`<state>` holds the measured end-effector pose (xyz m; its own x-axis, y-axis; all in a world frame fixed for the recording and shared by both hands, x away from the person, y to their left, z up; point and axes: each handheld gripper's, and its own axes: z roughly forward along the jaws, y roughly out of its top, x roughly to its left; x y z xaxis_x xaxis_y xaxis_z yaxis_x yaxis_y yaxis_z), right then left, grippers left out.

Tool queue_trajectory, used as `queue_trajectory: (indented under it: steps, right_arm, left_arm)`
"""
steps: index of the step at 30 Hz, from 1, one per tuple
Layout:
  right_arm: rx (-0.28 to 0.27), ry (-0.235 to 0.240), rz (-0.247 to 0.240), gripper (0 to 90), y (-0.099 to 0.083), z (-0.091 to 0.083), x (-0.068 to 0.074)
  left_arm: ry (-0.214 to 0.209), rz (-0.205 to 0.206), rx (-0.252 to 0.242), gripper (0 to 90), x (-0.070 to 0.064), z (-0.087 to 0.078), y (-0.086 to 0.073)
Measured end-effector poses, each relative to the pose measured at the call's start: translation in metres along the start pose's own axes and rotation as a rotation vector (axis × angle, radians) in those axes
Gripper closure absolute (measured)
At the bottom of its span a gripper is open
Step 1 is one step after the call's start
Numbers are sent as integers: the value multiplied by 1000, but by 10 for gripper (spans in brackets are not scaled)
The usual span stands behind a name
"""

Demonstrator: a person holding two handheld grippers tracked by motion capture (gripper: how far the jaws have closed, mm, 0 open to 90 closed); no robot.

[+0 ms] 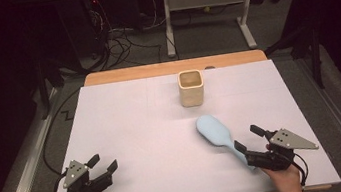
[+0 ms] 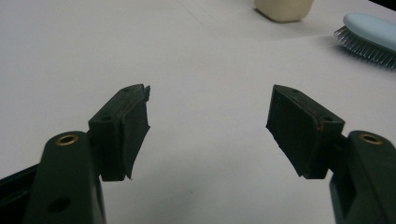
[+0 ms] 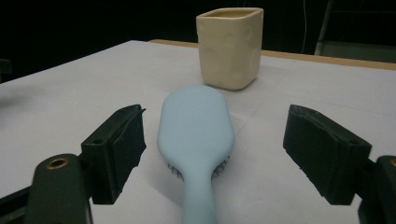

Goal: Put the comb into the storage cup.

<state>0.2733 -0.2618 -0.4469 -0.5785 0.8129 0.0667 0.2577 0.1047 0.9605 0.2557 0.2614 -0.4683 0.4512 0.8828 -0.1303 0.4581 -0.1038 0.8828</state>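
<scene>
Here the right gripper point(image 1: 248, 136) gapes wide around the pale blue plastic hairbrush point(image 1: 217, 133) handle, untouching; the left gripper point(image 1: 103, 164), lower left, is open and empty.

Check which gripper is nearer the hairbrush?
Right. The right gripper straddles the hairbrush handle, jaws open; the left gripper sits open, far across the table.

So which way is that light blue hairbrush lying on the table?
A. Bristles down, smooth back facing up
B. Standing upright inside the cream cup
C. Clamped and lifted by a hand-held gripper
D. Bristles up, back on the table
A: the hairbrush shows its smooth back on top with bristles underneath against the table, lying apart from the cup, its handle between the open jaws of the right hand-held gripper.
</scene>
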Motion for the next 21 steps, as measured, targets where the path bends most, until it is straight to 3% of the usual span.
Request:
queue_trajectory:
  steps: [21]
  right_arm:
    - [20,55,-14,208,3,19,12]
  left_arm:
    - [-9,3,-5,300,-1,1,1]
